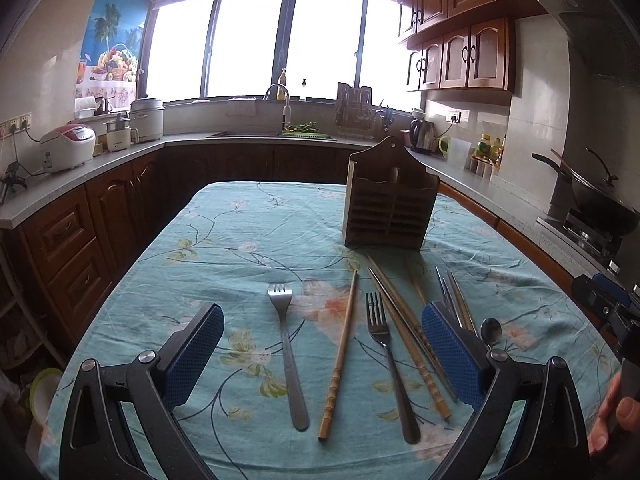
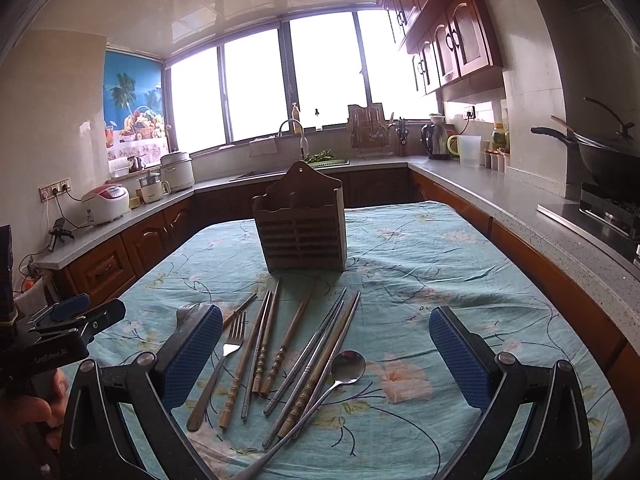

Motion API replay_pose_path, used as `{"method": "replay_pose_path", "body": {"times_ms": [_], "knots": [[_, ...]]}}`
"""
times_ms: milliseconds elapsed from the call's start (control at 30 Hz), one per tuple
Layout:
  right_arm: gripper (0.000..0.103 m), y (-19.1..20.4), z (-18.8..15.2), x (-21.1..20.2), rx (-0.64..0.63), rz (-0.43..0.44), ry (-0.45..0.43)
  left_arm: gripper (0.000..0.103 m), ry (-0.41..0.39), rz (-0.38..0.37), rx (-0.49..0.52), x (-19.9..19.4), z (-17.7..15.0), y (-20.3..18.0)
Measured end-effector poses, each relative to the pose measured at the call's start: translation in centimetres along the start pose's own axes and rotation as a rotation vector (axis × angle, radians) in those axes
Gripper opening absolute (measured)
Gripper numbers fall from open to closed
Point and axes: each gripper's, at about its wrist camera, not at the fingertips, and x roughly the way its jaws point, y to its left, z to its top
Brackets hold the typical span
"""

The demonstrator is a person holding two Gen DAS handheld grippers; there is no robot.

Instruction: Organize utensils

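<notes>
Fingers of both my grippers, left gripper [image 1: 322, 354] and right gripper [image 2: 326, 354], gape wide, empty, over forks [image 1: 286, 344], chopsticks [image 2: 280, 352] and a spoon [image 2: 344, 370] at lower centre: light, stiff, slippery metal, best pinched mid-handle. Beyond stands the wooden holder [image 2: 302, 224].

The left gripper [image 1: 322, 354] hovers level with its blue-padded fingers [image 1: 195, 354] spread wide, gripping nothing. The right gripper [image 2: 326, 356] hovers alongside, to its right, jaws equally wide and bare, fingers [image 2: 460, 356] pointing to the far side.
</notes>
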Motion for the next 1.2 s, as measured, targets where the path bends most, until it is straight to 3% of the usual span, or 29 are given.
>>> {"method": "replay_pose_path", "body": {"times_ms": [267,367,533,767,1000,1200], "knots": [[0.102,-1.7,1.2,3.3,0.07,0.015,0.09,0.091,0.124,-0.008,-0.003,3.6,3.2,1.0],[0.094,-2.0,1.8,4.7,0.084,0.032,0.12,0.087,0.162,-0.016,-0.004,5.0,4.6,1.2],[0.07,-1.8,2.8,7.9,0.098,0.073,0.196,0.081,0.22,-0.027,0.013,7.4,6.5,1.6],[0.056,-0.7,3.5,14.2,0.12,0.14,0.347,0.068,0.321,-0.059,0.051,11.8,8.3,2.1],[0.039,0.0,3.2,20.6,0.127,0.152,0.48,0.058,0.417,-0.102,0.116,16.2,9.6,2.1],[0.032,0.2,2.1,24.3,0.116,0.131,0.558,0.046,0.485,-0.116,0.162,20.2,9.6,1.2]]}}
